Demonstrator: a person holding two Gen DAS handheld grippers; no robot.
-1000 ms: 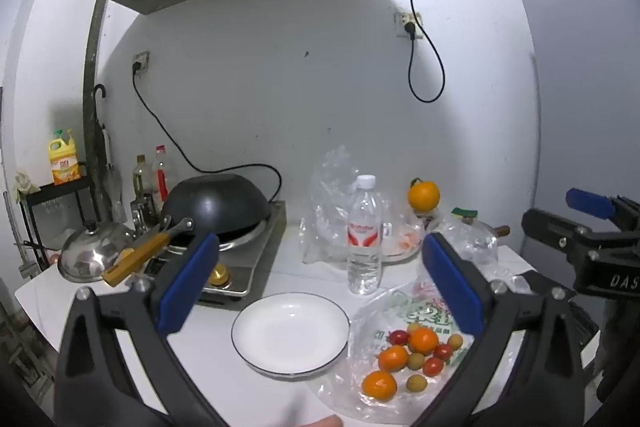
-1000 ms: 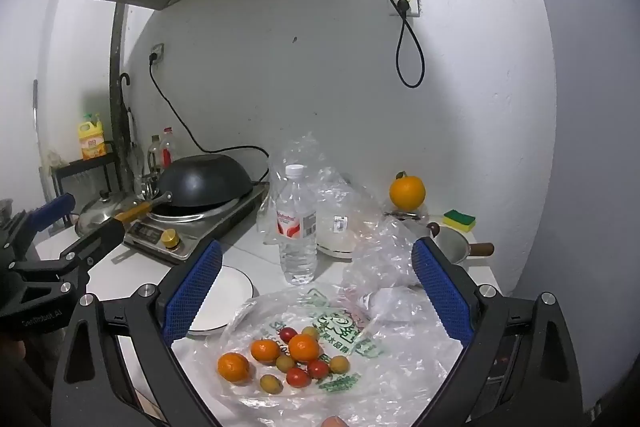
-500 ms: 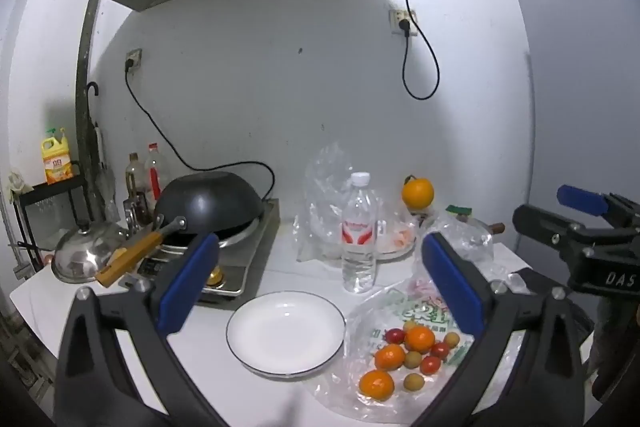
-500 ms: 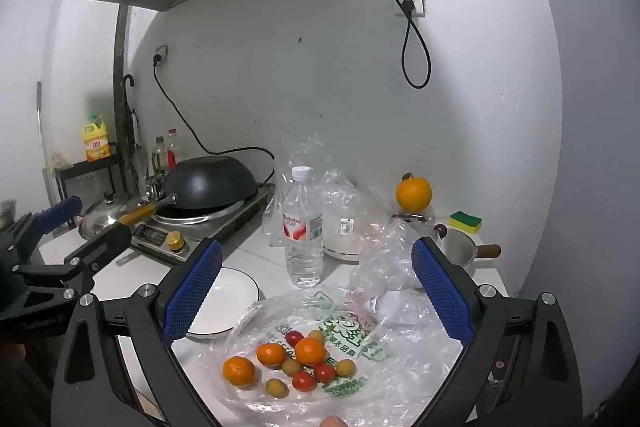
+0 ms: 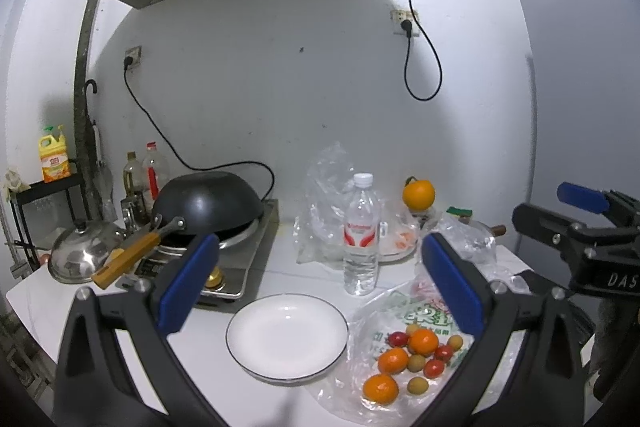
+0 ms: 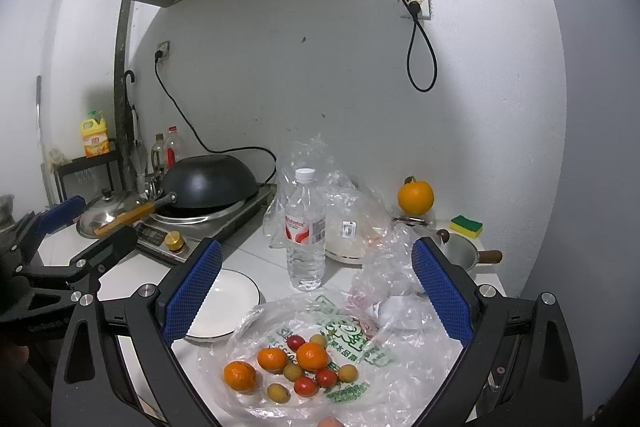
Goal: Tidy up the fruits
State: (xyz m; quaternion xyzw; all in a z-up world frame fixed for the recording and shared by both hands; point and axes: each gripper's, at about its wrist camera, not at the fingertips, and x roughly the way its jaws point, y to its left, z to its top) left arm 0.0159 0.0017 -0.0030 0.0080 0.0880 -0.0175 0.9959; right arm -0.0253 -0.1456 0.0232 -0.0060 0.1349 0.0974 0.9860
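Note:
Small oranges [image 6: 310, 355], red cherry tomatoes [image 6: 306, 385] and yellow-green fruits lie in a heap on a printed plastic bag [image 6: 360, 351] on the white counter. An empty white plate [image 5: 286, 335] sits just left of the heap. My left gripper [image 5: 320, 279] is open, held above the plate with nothing between its blue pads. My right gripper [image 6: 316, 291] hangs open above the fruit heap [image 5: 412, 355], also with nothing in it. The right gripper [image 5: 584, 223] shows at the right edge of the left wrist view, and the left gripper [image 6: 72, 231] at the left edge of the right wrist view.
A water bottle [image 6: 305, 231] stands behind the plate. A black wok [image 5: 206, 203] sits on a cooker, a steel lid [image 5: 86, 251] to its left. Crumpled clear bags [image 6: 352, 219], a big orange [image 6: 415, 197], a sponge [image 6: 465, 225] and a small pan [image 6: 464, 255] crowd the back right.
Both grippers have risen and tipped slightly, so the counter sits a little lower in both views. The jaws stay open, and nothing on the counter has moved.

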